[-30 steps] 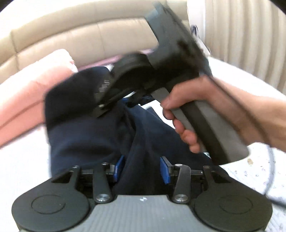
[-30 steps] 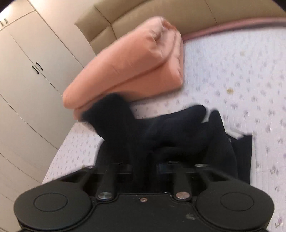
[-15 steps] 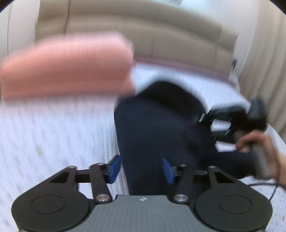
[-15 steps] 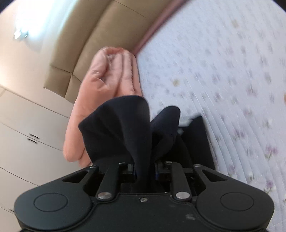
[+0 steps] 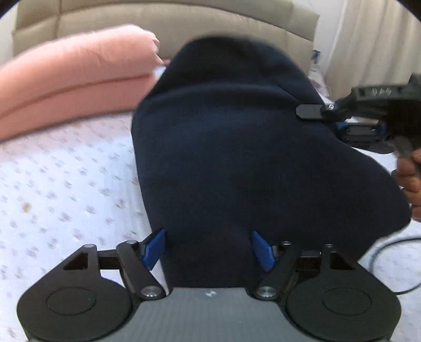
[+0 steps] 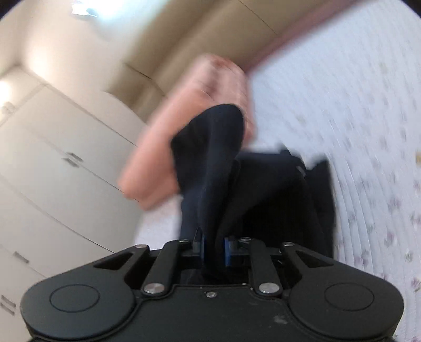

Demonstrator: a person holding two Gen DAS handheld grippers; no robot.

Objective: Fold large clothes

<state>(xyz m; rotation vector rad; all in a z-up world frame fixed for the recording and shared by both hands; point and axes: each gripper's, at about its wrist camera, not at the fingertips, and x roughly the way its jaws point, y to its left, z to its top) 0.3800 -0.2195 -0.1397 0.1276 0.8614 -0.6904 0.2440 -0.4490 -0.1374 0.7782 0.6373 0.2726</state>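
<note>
Two handheld grippers are lifting a dark navy garment (image 5: 250, 157) above a floral bedspread (image 5: 60, 184).

The left gripper (image 5: 208, 248) is holding thick bunched cloth between spread blue pads; the right gripper (image 6: 215, 248) is pinching a thin fold. The fabric is looking soft, limp and fairly heavy, so gripping edges or corners seems best.

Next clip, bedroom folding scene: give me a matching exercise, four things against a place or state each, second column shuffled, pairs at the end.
Things:
1. dark navy fabric garment
2. folded salmon-pink quilt
3. right gripper
4. black cable

Place or state:
A. lies on the floral bedspread at the right edge of the left wrist view
B. pinched shut on cloth
C. rests near the beige padded headboard
D. held by both grippers

Pairs: 1-D, 2-C, 3-B, 4-A
</note>
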